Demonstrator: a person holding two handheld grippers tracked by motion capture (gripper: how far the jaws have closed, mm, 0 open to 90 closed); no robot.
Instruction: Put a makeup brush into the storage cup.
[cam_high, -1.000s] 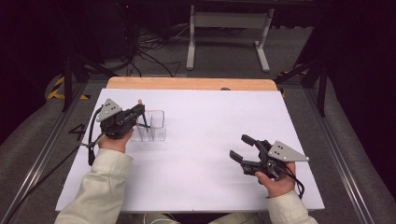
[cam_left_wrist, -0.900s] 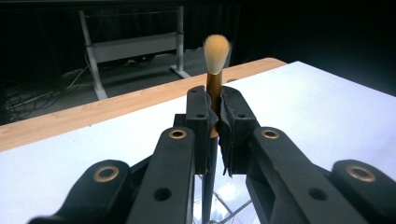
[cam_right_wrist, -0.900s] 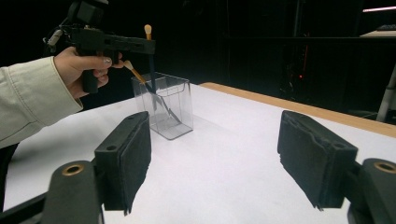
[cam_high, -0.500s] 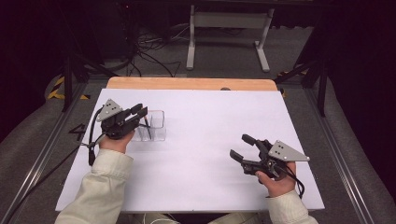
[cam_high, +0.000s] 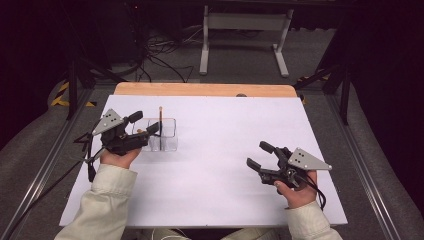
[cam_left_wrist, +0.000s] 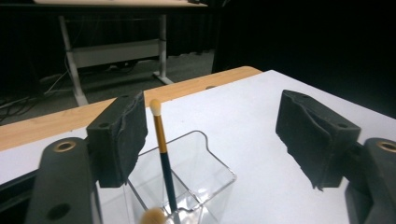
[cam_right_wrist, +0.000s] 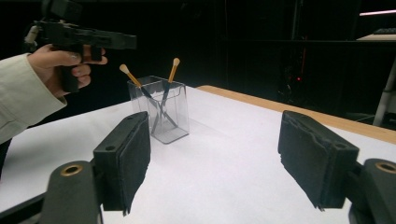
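Observation:
A clear plastic holder (cam_high: 167, 136) stands at the left of the white table. Two thin brushes lean in it, dark-handled with gold collars and pale tips. One brush (cam_left_wrist: 161, 140) rises between the jaws of my left gripper (cam_left_wrist: 212, 133), close to the left pad but not pinched. Those jaws have just been opening and stand wide. In the high view my left gripper (cam_high: 146, 123) hovers just left of the holder. My right gripper (cam_high: 257, 155) rests open at the front right, nothing between its jaws. The right gripper view shows the holder (cam_right_wrist: 163, 112) with both brushes crossed.
A bare wooden strip (cam_high: 200, 89) runs along the table's far edge. Beyond it are a grey metal stand (cam_high: 245, 22) and cables on the dark floor. White tabletop (cam_high: 235, 130) stretches between the holder and my right gripper.
The left jaws have gone from shut on the brush to wide open. The brush now stands free in the holder. The right gripper has not moved.

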